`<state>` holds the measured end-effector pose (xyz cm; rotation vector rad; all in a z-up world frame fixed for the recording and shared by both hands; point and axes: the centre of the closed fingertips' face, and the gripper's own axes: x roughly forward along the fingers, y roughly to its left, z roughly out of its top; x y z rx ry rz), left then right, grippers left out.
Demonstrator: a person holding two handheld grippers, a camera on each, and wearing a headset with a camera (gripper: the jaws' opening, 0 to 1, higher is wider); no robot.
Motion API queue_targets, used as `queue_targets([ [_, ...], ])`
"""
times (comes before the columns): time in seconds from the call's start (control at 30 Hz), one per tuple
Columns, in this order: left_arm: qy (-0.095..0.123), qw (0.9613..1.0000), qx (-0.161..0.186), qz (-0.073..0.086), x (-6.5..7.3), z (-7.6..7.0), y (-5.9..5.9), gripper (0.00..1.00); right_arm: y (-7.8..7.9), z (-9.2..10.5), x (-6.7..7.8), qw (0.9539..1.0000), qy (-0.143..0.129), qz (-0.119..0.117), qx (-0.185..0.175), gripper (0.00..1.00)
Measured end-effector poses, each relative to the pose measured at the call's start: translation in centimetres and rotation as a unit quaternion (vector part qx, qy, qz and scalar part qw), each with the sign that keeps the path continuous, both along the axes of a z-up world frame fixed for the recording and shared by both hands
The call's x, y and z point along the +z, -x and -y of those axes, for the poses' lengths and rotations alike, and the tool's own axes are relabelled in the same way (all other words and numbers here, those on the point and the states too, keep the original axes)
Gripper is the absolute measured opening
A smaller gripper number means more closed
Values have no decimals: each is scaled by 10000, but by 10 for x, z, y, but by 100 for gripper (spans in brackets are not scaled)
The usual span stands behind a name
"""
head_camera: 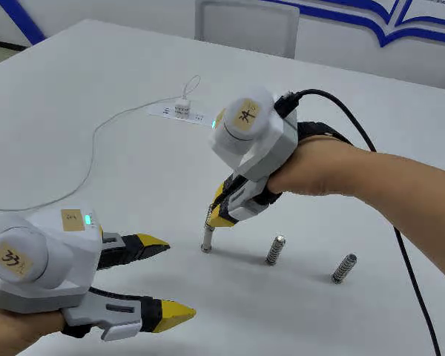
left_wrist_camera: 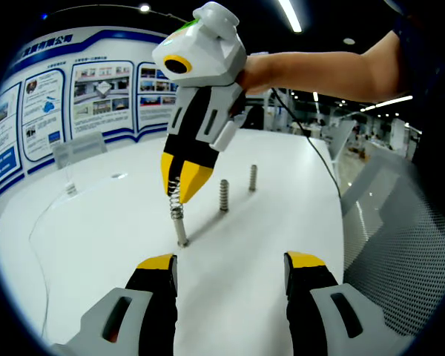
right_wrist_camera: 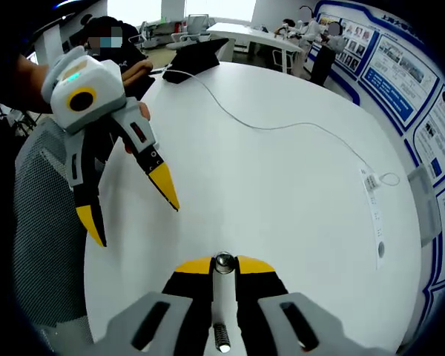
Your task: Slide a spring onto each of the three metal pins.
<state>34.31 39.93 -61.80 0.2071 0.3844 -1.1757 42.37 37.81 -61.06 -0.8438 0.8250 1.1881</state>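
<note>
Spring (left_wrist_camera: 176, 200): top end hidden inside the right tongs (left_wrist_camera: 182, 189). Paper strip (head_camera: 176, 112) beyond them: print too small to read.

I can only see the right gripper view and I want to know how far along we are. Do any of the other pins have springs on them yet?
Observer: Yes. In the head view, the middle pin and the right-hand pin are both already loaded.
Operator: And how far down is the one I'm holding?
Observer: Barely started. In the left gripper view, the spring in the right gripper hangs with its lower end at the top of the third pin. The pin below that is bare down to the table.
</note>
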Motion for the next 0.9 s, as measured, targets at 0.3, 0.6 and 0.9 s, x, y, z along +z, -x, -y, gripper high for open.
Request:
queue_targets([
  [0.3, -13, 10000, 11, -32, -3, -2, 0, 59, 0, 0, -13, 9999, 122, -101, -33, 12],
  [0.6, 0, 10000, 44, -49, -3, -4, -1, 59, -1, -1, -26, 9995, 237, -184, -103, 12],
  [0.9, -13, 9999, 69, -86, -4, -5, -1, 59, -1, -1, -37, 9991, 225, -275, -216, 12],
])
